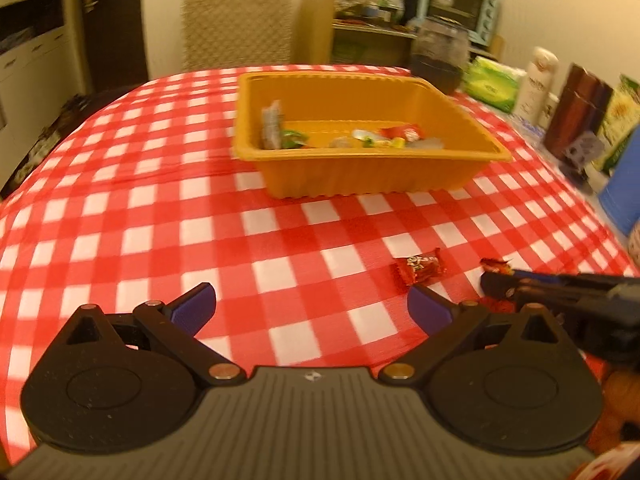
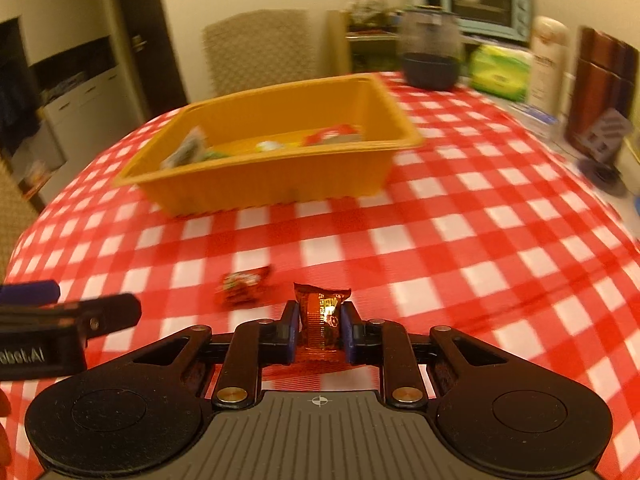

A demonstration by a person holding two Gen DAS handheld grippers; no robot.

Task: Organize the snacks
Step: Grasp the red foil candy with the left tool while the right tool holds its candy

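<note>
The right gripper (image 2: 319,330) is seen with its 2 blue pads pressed against the sides of a small red foil-wrapped snack packet (image 2: 321,322), which is clamped upright between them, just above the red-and-white checked tablecloth (image 2: 460,248). In the left wrist view the same packet (image 1: 496,267) is only partly seen, poking out past the tip of the right gripper (image 1: 494,282).

The left gripper (image 1: 311,306) is held with its jaws spread wide, and nothing is seen between its blue pads (image 1: 196,306). A second red foil-wrapped snack packet (image 1: 418,271) lies flat on the cloth just ahead of its right finger, untouched. From the right gripper, that loose packet (image 2: 242,287) is found just ahead and to the left, blurred, between the 2 grippers.

Well ahead of both grippers an orange rectangular plastic tray (image 1: 352,178) is set on the cloth. Several wrapped snacks (image 1: 372,138) are already gathered on its floor, in green, yellow, red and silver wrappers. 1 silver packet (image 1: 272,124) is leaned against the tray's left wall.
</note>
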